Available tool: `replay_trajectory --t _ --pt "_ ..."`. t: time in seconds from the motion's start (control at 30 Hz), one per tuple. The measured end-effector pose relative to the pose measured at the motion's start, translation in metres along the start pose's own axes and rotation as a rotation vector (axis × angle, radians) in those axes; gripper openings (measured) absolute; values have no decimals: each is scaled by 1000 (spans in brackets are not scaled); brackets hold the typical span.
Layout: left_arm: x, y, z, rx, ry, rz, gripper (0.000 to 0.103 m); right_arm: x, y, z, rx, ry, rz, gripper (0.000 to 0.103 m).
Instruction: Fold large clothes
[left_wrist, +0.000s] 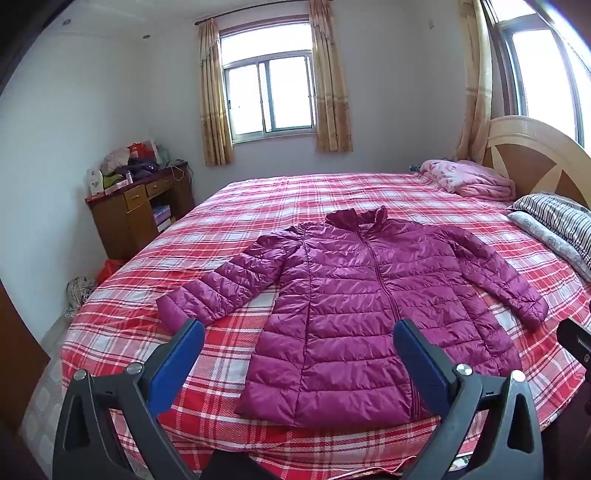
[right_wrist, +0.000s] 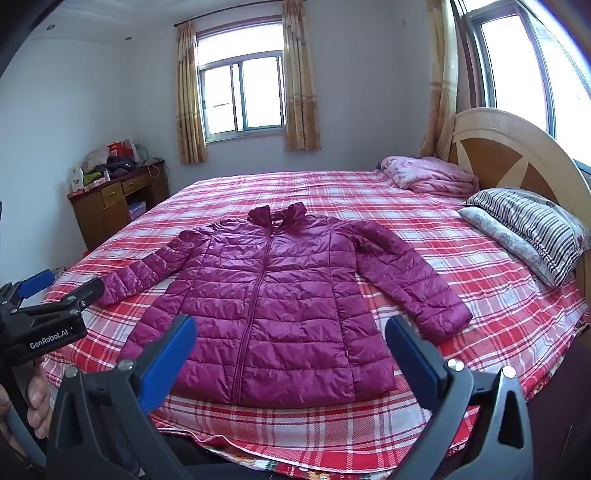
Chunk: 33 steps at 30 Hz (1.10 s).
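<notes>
- The bed (left_wrist: 258, 206) fills the middle of both views, covered in a red and white plaid sheet, with a curved wooden headboard (right_wrist: 513, 155) at the right edge.
- The purple quilted jacket (left_wrist: 354, 295) lies flat on the sheet at frame centre, zipped shut, collar toward the far window, hem toward the lower edge, both sleeves spread out to left and right.
- A folded pink blanket (right_wrist: 432, 177) sits in the upper right by the headboard; just below it, two pillows are stacked, the striped pillow (right_wrist: 532, 221) on the patterned pillow (right_wrist: 506, 236).
- A wooden worktop (left_wrist: 136, 206) stands at the left of the frame against the wall, its top piled with clothes and boxes; its open lower compartment holds a stack of items too small to tell.
- The left tongs (left_wrist: 299, 336) hover at the lower edge over the jacket's hem, blue pads spread wide, gripping nothing.
- The right tongs (right_wrist: 291, 332) hang likewise at the lower edge, spread wide with nothing between them.
</notes>
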<state>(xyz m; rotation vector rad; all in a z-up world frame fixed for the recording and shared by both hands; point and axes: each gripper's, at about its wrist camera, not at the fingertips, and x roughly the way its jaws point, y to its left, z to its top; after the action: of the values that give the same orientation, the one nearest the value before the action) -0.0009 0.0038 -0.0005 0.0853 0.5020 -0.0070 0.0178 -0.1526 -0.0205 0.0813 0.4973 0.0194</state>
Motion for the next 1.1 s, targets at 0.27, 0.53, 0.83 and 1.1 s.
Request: replay_trajectory --t 0.27,0.53,0.83,1.1 --pt "-3 2 1 -4 -20 13 102 4 0 -3 0 2 2 103" --pt "-5 5 2 -9 -30 25 102 4 0 -5 5 7 0 103" --pt "-6 4 3 -9 -41 37 102 7 -1 -7 6 17 0 103" --pt "-7 6 4 -12 -49 47 102 8 0 -8 9 21 2 103"
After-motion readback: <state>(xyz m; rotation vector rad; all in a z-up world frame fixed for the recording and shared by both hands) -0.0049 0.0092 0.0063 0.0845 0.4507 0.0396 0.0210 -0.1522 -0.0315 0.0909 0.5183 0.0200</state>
